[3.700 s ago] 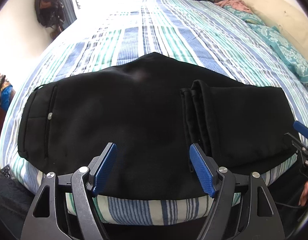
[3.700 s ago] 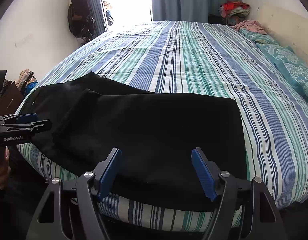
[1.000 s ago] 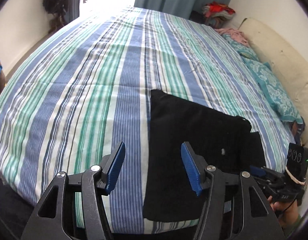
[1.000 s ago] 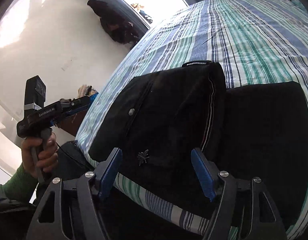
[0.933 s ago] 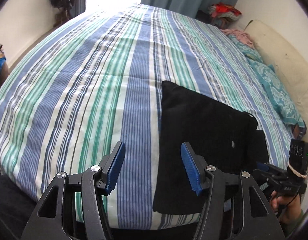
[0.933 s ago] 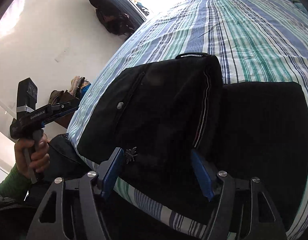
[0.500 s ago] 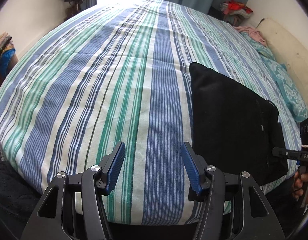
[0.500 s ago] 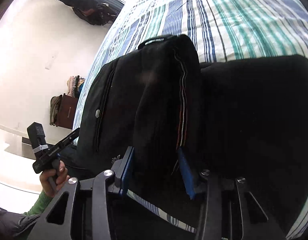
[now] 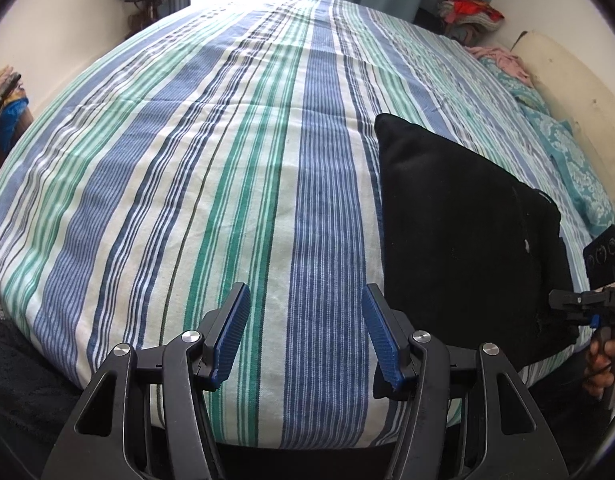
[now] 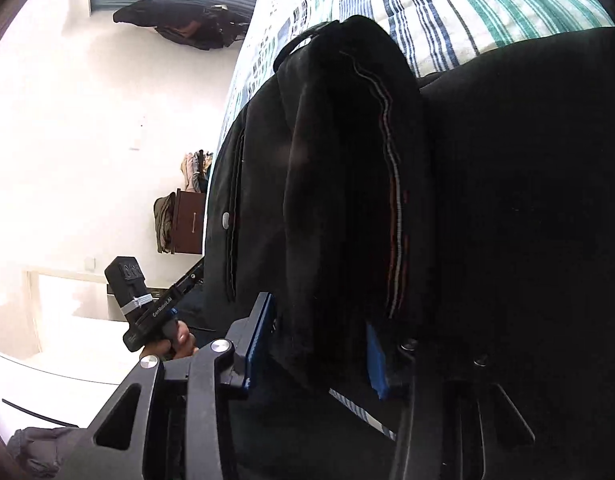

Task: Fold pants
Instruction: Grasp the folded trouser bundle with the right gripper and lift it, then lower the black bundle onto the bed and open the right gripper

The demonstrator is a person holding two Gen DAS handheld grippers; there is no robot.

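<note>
The black pants (image 9: 463, 216) lie folded into a thick stack on the striped bed (image 9: 227, 168), at the right of the left wrist view. My left gripper (image 9: 305, 336) is open and empty over bare bedsheet, left of the stack. My right gripper (image 10: 319, 348) is shut on the near edge of the folded pants (image 10: 339, 184); its blue pads press the fabric from both sides. The right gripper also shows at the far right of the left wrist view (image 9: 587, 304), at the stack's near right corner. The left gripper shows in the right wrist view (image 10: 155, 308), held off the bed's side.
A teal pillow (image 9: 575, 168) and a cream headboard (image 9: 567, 88) line the bed's right side. A heap of clothes (image 9: 467, 16) sits at the far corner by the curtain. A brown nightstand (image 10: 187, 220) stands by the white wall.
The left gripper has swung left, away from the stack, over bare sheet. The right gripper has moved in and closed on the stack's near edge; it was open a second ago.
</note>
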